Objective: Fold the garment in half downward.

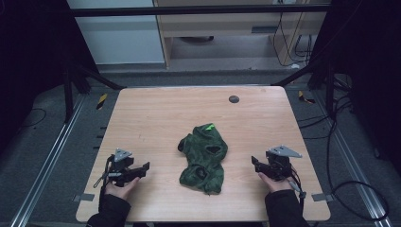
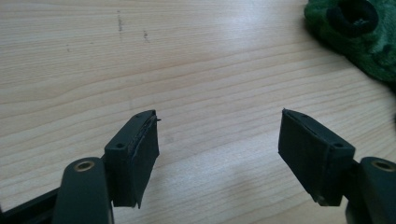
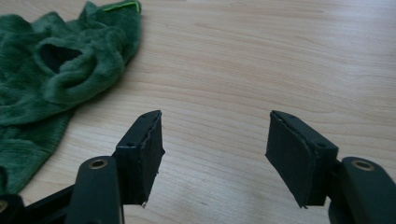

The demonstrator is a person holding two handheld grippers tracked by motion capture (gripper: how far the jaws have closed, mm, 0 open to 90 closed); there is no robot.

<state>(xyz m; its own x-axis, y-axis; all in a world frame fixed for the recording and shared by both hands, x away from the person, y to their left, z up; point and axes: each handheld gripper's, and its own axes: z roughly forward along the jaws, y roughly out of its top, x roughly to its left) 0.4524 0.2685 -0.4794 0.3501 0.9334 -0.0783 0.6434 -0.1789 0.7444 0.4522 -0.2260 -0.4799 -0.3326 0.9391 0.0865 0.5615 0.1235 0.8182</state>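
A crumpled dark green fleece garment [image 1: 204, 157] with a bright green tag lies near the middle of the wooden table [image 1: 156, 113]. My left gripper [image 1: 144, 168] rests at the table's front left, held by a hand, its jaws wide apart over bare wood [image 2: 219, 126]. The garment [image 2: 359, 32] sits off to its upper right. My right gripper [image 1: 255, 163] is at the front right, also open [image 3: 215, 126], with nothing between its jaws. In the right gripper view the garment [image 3: 51, 79] spreads to the left, apart from the fingers.
A small dark round cap [image 1: 233, 99] sits in the table near its far edge. Black frame legs [image 1: 94, 78] and cables [image 1: 350, 179] stand around the table. Bare wood lies on both sides of the garment.
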